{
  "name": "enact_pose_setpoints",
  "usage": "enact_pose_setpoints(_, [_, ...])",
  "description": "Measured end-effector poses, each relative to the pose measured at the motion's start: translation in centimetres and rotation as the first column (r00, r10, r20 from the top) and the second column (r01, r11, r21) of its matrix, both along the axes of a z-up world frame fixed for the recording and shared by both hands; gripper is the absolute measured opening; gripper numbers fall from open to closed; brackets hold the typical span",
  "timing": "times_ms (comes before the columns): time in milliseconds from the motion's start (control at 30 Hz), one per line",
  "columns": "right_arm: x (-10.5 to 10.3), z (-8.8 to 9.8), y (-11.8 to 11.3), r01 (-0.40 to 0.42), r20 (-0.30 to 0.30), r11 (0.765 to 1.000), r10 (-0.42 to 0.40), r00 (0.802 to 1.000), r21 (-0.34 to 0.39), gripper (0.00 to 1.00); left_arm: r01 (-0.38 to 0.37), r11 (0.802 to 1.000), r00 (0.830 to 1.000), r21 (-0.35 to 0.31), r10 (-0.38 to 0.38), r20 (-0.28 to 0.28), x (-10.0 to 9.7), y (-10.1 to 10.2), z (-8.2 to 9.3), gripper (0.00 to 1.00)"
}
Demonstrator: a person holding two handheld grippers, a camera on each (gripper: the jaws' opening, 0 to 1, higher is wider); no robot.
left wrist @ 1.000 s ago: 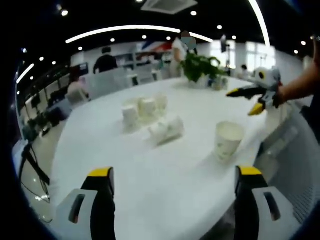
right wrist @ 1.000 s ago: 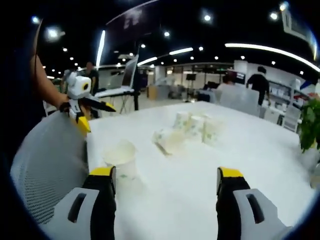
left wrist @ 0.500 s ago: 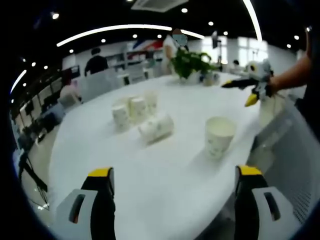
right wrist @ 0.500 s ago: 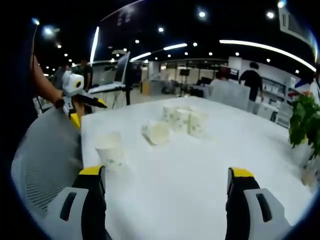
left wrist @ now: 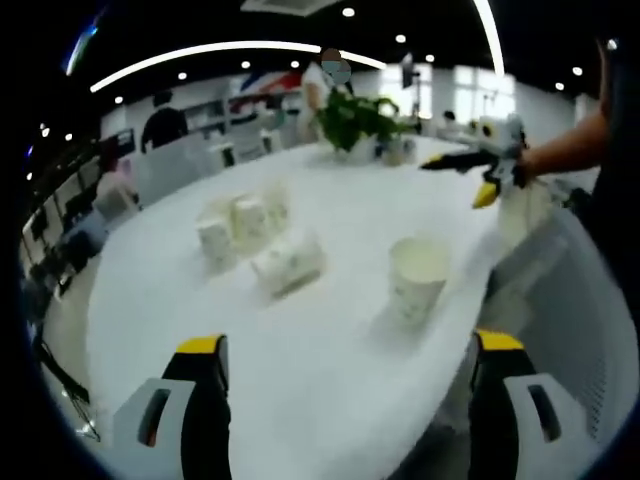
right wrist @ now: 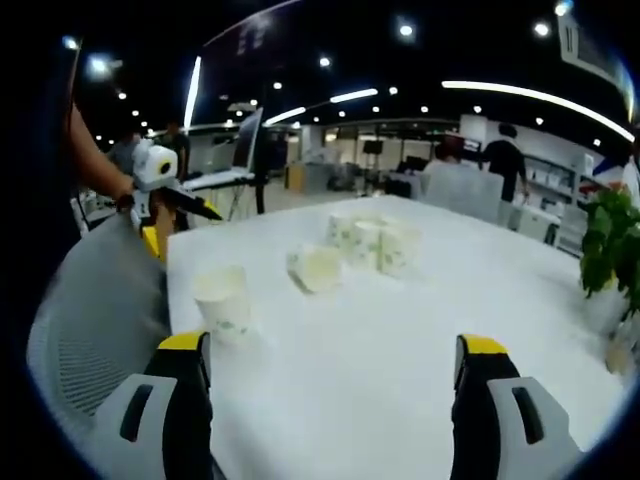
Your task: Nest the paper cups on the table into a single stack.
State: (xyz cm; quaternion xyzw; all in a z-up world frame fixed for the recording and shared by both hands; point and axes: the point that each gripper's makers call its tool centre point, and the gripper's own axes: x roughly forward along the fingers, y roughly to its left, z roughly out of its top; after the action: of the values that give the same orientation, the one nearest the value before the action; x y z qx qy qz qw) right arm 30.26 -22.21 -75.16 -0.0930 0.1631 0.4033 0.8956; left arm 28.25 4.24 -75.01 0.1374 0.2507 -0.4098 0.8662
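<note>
1. Left gripper (left wrist: pixel 350 400) hangs over the near table (left wrist: pixel 300 380) edge, jaws wide, empty.
2. Right gripper (right wrist: pixel 335 400) likewise, jaws wide.
3. One upright cup (right wrist: pixel 223 300) stands near; a tipped cup (right wrist: pixel 316 268) and three upright cups (right wrist: pixel 370 242) sit farther in.

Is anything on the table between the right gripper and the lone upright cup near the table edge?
Nothing visible does. In the right gripper view, the right gripper stands open over bare white table, and the upright cup stands apart ahead of its left jaw. The tipped cup and the cup cluster lie farther back.
</note>
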Motion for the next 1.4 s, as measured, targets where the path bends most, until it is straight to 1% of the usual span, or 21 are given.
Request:
enact_pose_setpoints(100, [0.0,-0.1,-0.1,0.004,-0.006,1.000,-0.004,1.000,0.001,1.00,0.039,0.999,0.999,0.011,-0.040,0.018,1.5,-0.4,1.5,0.99])
enact_pose_setpoints(167, [-0.1,-0.1,-0.2,0.004,-0.004,1.000,-0.004,1.000,0.001,1.00,0.101,0.993,0.994,0.067,-0.104,0.040,2.3,-0.4,1.9,0.98])
enact_pose_setpoints(233, [-0.2,-0.1,-0.2,0.003,-0.005,1.000,-0.003,1.000,0.001,1.00,0.125,0.990,0.991,0.062,-0.127,0.036,2.9,-0.8,2.6,0.97])
enact_pose_setpoints(300, [-0.3,-0.1,-0.2,0.002,-0.005,1.000,-0.002,1.000,-0.001,1.00,0.141,0.988,0.989,0.069,-0.144,0.044,3.7,-1.0,3.3,0.98])
enact_pose_setpoints(433, [-0.3,-0.1,-0.4,0.009,0.001,1.000,-0.009,1.000,-0.001,1.00,0.179,0.982,0.982,0.056,-0.182,0.052,5.2,-2.0,4.6,0.98])
enact_pose_setpoints(500, [-0.3,0.1,-0.5,0.009,0.012,1.000,-0.009,1.000,-0.003,1.00,0.192,0.980,0.980,0.057,-0.194,0.049,5.6,-2.4,4.8,0.98])
enact_pose_setpoints(600, [-0.2,0.1,-0.6,0.010,0.009,1.000,-0.010,1.000,-0.005,1.00,0.219,0.974,0.974,0.056,-0.222,0.048,6.3,-3.3,5.4,0.99])
enact_pose_setpoints(700, [-0.3,0.2,-0.5,0.007,0.010,1.000,-0.007,1.000,-0.009,1.00,0.254,0.964,0.965,0.073,-0.258,0.045,6.7,-4.0,5.6,0.99])
enact_pose_setpoints(767, [-0.2,0.2,-0.5,0.005,0.010,1.000,-0.005,1.000,-0.008,1.00,0.278,0.957,0.959,0.080,-0.281,0.034,7.1,-4.5,5.8,0.98])
enact_pose_setpoints(800, [-0.2,0.2,-0.5,0.006,0.009,1.000,-0.006,1.000,-0.007,1.00,0.291,0.953,0.956,0.090,-0.292,-0.001,7.2,-4.6,5.8,0.95])
enact_pose_setpoints(833, [-0.2,0.2,-0.4,0.006,0.008,1.000,-0.006,1.000,-0.005,1.00,0.301,0.948,0.953,0.104,-0.302,-0.008,7.3,-4.7,5.8,0.91])
enact_pose_setpoints(867, [-0.2,0.1,-0.5,0.006,0.008,1.000,-0.006,1.000,-0.004,1.00,0.316,0.942,0.948,0.116,-0.317,-0.003,7.5,-4.9,5.9,0.91])
enact_pose_setpoints(933, [-0.2,0.2,-0.4,0.006,0.007,1.000,-0.006,1.000,-0.002,1.00,0.346,0.928,0.937,0.136,-0.349,0.002,8.0,-5.5,6.1,0.97])
enact_pose_setpoints(967, [-0.3,0.3,-0.4,0.004,0.005,1.000,-0.004,1.000,0.000,1.00,0.361,0.921,0.931,0.145,-0.365,-0.001,8.3,-5.8,6.3,0.98])
enact_pose_setpoints(1133, [-0.5,0.0,-0.4,-0.006,0.002,1.000,0.006,1.000,-0.020,1.00,0.411,0.894,0.909,0.182,-0.417,-0.002,9.5,-7.0,7.1,0.98])
enact_pose_setpoints(1167, [-0.5,0.0,-0.4,-0.008,0.001,1.000,0.008,1.000,-0.021,1.00,0.421,0.886,0.903,0.193,-0.429,-0.002,9.8,-7.2,7.1,0.98])
enact_pose_setpoints(1233, [-0.6,-0.2,-0.4,-0.014,-0.005,1.000,0.014,1.000,-0.026,1.00,0.449,0.865,0.889,0.226,-0.458,-0.012,10.2,-7.5,7.1,0.99])
enact_pose_setpoints(1267, [-0.6,-0.4,-0.4,-0.016,-0.009,1.000,0.016,1.000,-0.026,1.00,0.465,0.851,0.879,0.245,-0.476,-0.016,10.4,-7.7,7.0,0.99])
enact_pose_setpoints(1333, [-0.6,-0.3,-0.3,-0.020,-0.010,0.999,0.019,1.000,-0.027,1.00,0.487,0.833,0.867,0.264,-0.497,-0.031,10.7,-8.1,6.9,0.99])
enact_pose_setpoints(1400, [-0.7,-0.3,-0.3,-0.022,-0.010,0.999,0.021,1.000,-0.025,1.00,0.500,0.819,0.859,0.281,-0.510,-0.042,11.1,-8.4,6.7,0.99])
